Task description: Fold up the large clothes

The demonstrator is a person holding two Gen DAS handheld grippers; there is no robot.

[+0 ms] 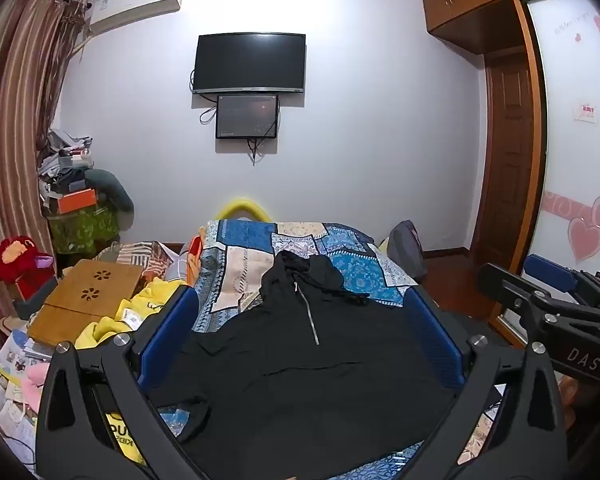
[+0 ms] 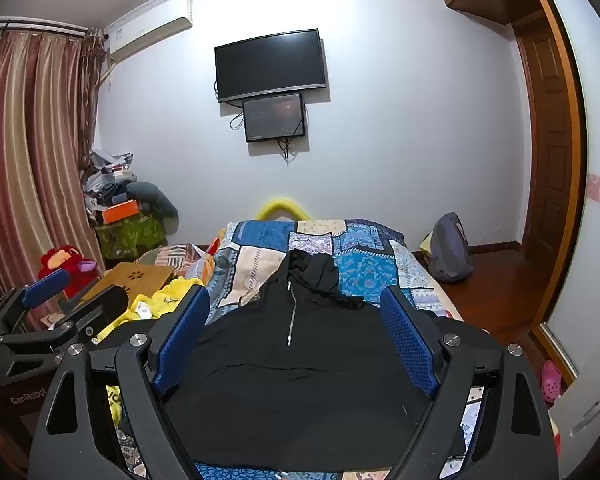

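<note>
Bedroom clutter surrounds a patchwork bed where a black hoodie lies spread flat, hood pointing to the far wall, no fold made yet. Left gripper and right gripper hover over it, jaws spread wide, holding nothing.

black hoodie hem cut off by bottom edge, its sleeves partly hidden behind blue gripper fingers

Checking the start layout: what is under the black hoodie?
The hoodie lies spread, zipper up, on a blue patchwork quilt that shows around its hood and sides. What the quilt covers, and whether anything lies beneath the hoodie's body, cannot be seen.
</note>
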